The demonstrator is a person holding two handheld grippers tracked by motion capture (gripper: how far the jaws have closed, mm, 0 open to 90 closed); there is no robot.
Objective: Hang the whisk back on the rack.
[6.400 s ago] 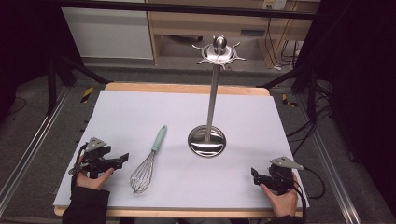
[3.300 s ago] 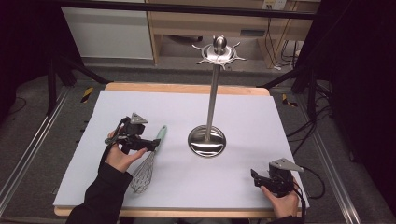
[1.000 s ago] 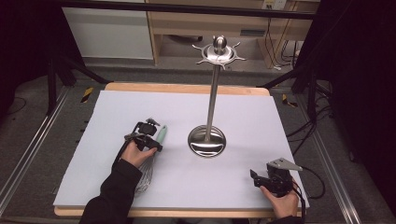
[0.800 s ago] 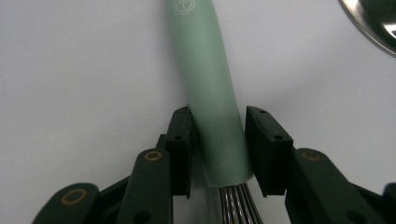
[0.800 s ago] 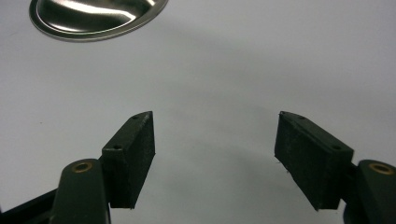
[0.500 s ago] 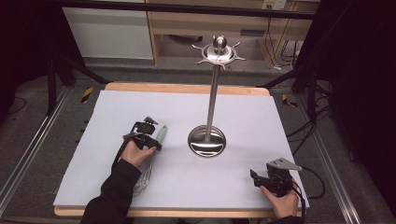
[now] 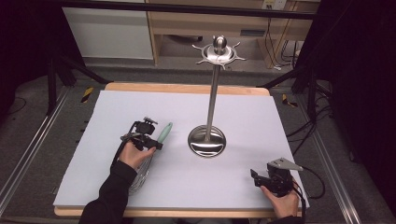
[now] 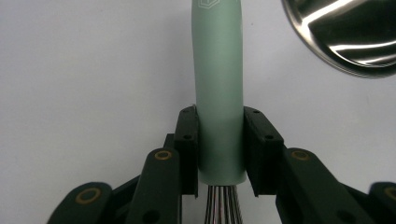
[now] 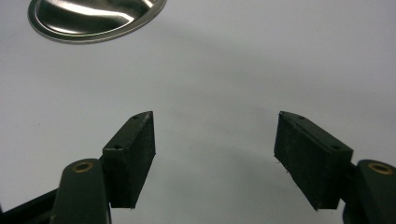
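Observation:
A whisk with a pale green handle (image 7: 164, 132) and wire loops (image 7: 140, 175) lies on the white table top, left of centre. My left gripper (image 7: 148, 138) sits over the handle's lower end. In the left gripper view its two jaws press both sides of the green handle (image 8: 219, 102), just above where the wires (image 8: 223, 205) begin. My right gripper (image 7: 258, 177) rests near the table's front right corner; in the right gripper view its pads (image 9: 130, 158) stand wide apart over bare table.
A tall steel utensil stand (image 7: 212, 93) with a round base (image 7: 206, 141) and a hooked crown (image 7: 219, 50) rises at the table's middle, just right of the whisk. The white table (image 7: 116, 107) has a wooden edge. Shelving and cables lie beyond.
Over the last seconds my left gripper travelled from the front left corner to the whisk handle and closed on it. In the last second little has moved. The right gripper stayed put.

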